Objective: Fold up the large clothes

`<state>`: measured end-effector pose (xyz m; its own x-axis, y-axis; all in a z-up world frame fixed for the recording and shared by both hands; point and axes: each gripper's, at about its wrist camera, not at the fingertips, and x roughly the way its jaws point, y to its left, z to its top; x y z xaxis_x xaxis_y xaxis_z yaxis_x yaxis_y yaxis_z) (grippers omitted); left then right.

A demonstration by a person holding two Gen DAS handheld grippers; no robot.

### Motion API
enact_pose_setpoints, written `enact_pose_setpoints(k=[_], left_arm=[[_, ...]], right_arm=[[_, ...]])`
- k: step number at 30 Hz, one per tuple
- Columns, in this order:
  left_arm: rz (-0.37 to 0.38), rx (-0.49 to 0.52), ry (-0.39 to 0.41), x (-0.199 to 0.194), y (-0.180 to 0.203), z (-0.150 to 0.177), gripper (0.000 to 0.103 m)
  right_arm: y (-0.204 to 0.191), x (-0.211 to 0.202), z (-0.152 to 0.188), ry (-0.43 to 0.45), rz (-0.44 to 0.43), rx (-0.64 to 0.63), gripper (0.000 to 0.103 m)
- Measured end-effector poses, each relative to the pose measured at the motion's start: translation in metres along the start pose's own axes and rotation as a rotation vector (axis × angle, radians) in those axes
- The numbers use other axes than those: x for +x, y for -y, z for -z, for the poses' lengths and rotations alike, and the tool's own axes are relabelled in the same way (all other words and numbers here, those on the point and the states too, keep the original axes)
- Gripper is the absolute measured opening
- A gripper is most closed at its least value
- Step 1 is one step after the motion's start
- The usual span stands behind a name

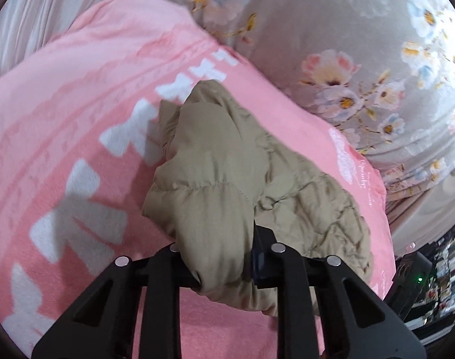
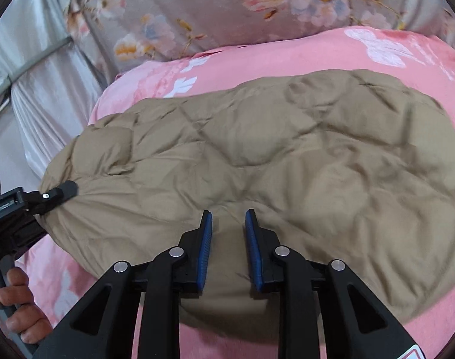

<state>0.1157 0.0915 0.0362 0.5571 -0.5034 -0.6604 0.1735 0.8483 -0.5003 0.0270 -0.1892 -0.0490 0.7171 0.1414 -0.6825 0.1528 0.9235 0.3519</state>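
Observation:
A tan quilted jacket (image 2: pixel 287 155) lies spread on a pink blanket (image 2: pixel 257 59). My right gripper (image 2: pixel 229 214) is at its near hem, and its blue pads (image 2: pixel 205 248) pinch a puckered fold of the cloth. My left gripper (image 2: pixel 64 190) clamps the jacket's left edge, with a hand (image 2: pixel 15 299) on its handle. In the left wrist view the jacket (image 1: pixel 215 179) bunches up and drapes over my left gripper (image 1: pixel 221 239), which is shut on it. The cloth hides most of that gripper's fingers.
The pink blanket (image 1: pixel 63 119) with white shapes covers the bed. A grey floral quilt (image 1: pixel 332 30) (image 2: pixel 197 6) lies behind it. Pale draped fabric (image 2: pixel 42 95) hangs at the left. A cluttered dark area (image 1: pixel 442 269) lies beyond the bed's right edge.

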Motion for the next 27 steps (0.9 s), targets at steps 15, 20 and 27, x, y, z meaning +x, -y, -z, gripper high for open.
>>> enact_pose_setpoints(k=[15,20,27], left_arm=[[0.012,0.256,0.238,-0.120,0.068,-0.002,0.015],[0.127,0.406,0.156,-0.088,0.137,0.007,0.014],[0.136,0.491,-0.020,-0.002,0.199,0.035,0.014]], right_arm=[[-0.052,0.042,0.050,-0.195,-0.280,0.001,0.001],[-0.032,0.032,0.044,-0.219,-0.352,0.106,0.001],[0.064,-0.084,0.033,-0.044,-0.072,0.117,0.004]])
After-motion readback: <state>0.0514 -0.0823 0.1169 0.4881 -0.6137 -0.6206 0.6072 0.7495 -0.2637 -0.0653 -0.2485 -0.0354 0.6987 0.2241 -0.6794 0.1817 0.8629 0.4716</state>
